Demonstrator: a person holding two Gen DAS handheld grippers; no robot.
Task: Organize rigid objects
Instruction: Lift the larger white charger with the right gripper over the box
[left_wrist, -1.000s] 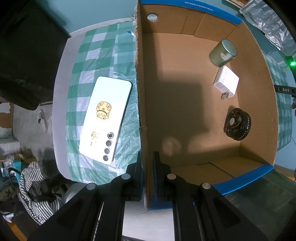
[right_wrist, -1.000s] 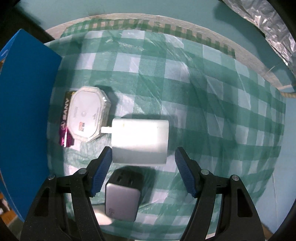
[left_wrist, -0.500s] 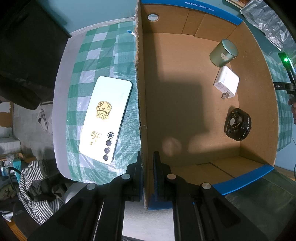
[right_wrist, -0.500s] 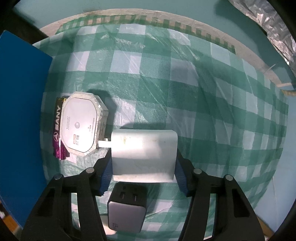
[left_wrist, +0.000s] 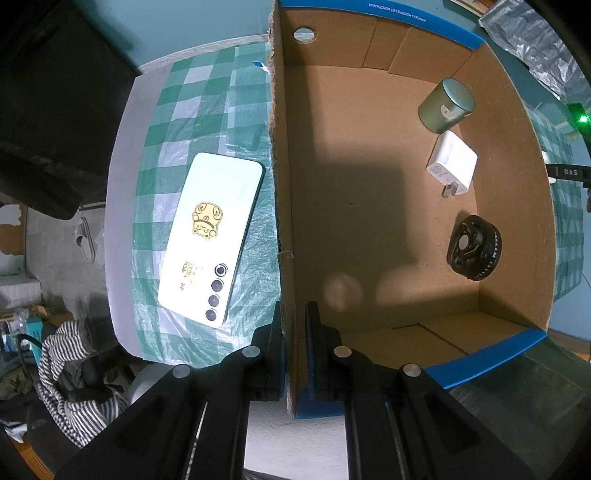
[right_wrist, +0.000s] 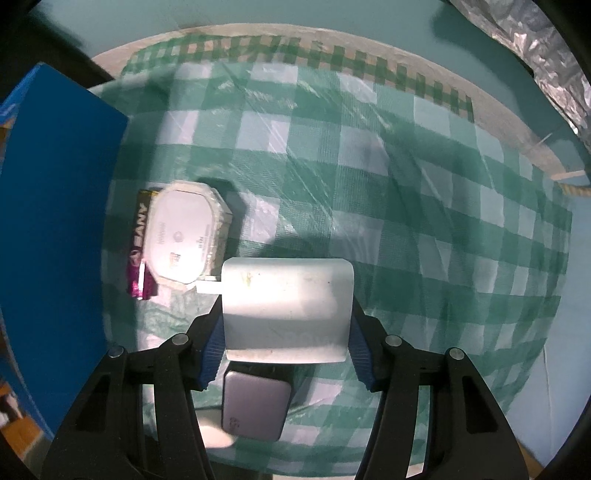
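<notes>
My left gripper is shut on the left wall of the cardboard box, one pad on each side. Inside the box lie a green tin, a white charger and a black round part. A white phone lies face down on the checked cloth, left of the box. My right gripper points down and is shut on a white power adapter, with both blue pads against its sides. Under it stands a grey plug cube.
A white octagonal case rests on a purple packet just left of the adapter's prong. The box's blue outer side rises at the far left. The green checked cloth covers the round table. Crinkled foil lies beyond its edge.
The right jaws have closed from either side onto the white adapter, which now fills more of the view. The left gripper and box have not moved.
</notes>
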